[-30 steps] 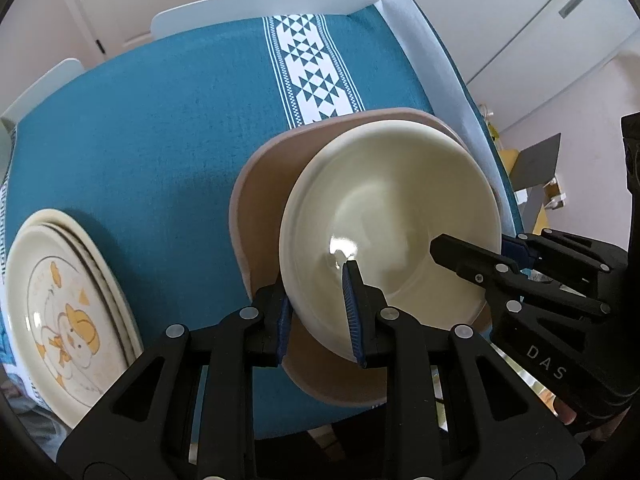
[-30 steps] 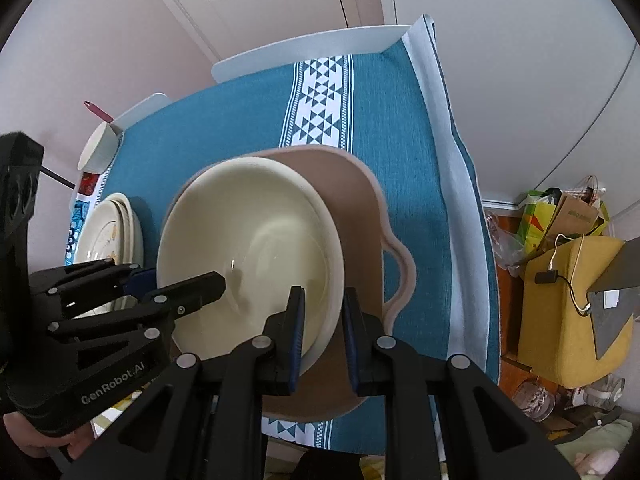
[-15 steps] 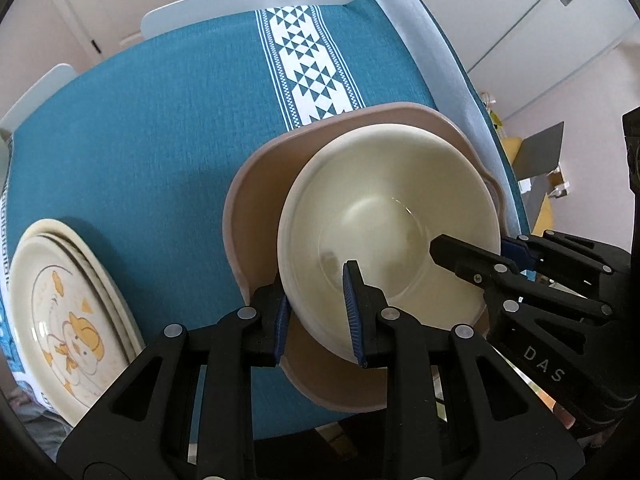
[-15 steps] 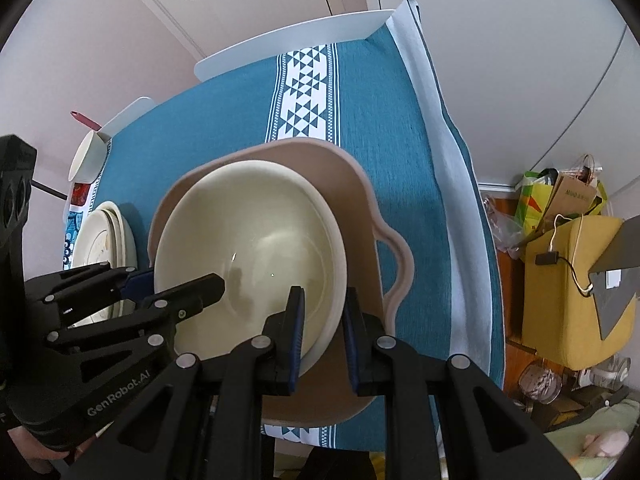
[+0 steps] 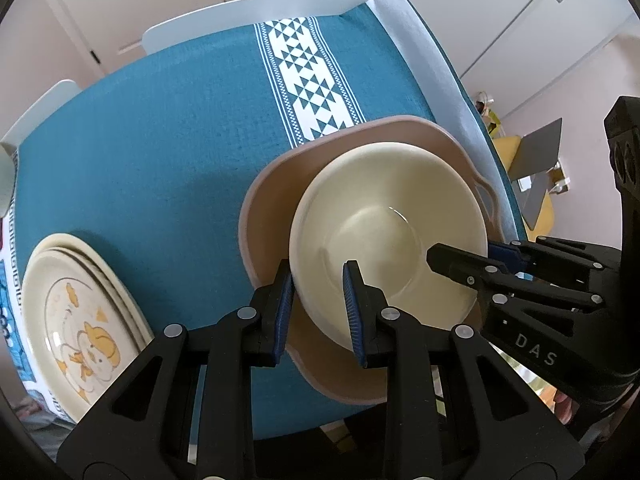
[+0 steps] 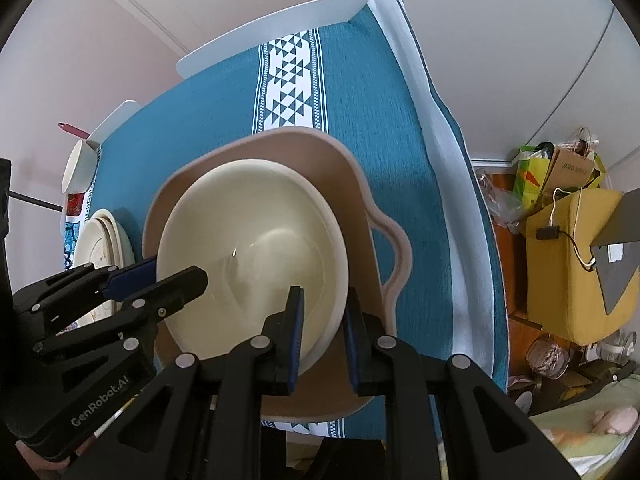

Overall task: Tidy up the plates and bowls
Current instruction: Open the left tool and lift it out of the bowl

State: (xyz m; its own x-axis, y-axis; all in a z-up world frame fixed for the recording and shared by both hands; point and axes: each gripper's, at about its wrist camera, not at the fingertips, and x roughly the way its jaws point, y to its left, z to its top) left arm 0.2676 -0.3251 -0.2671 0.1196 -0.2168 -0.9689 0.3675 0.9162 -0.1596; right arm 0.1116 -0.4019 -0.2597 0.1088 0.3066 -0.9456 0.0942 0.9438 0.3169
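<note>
Teal tablecloth (image 5: 160,168) covers table. Stacked plates (image 5: 76,320) at left edge. Left gripper (image 5: 318,300) clamps cream bowl (image 5: 384,232) rim; bowl sits inside pink handled dish (image 6: 360,208). Right gripper (image 6: 322,328) pinches opposite rim, jaws just easing slightly apart.
</note>
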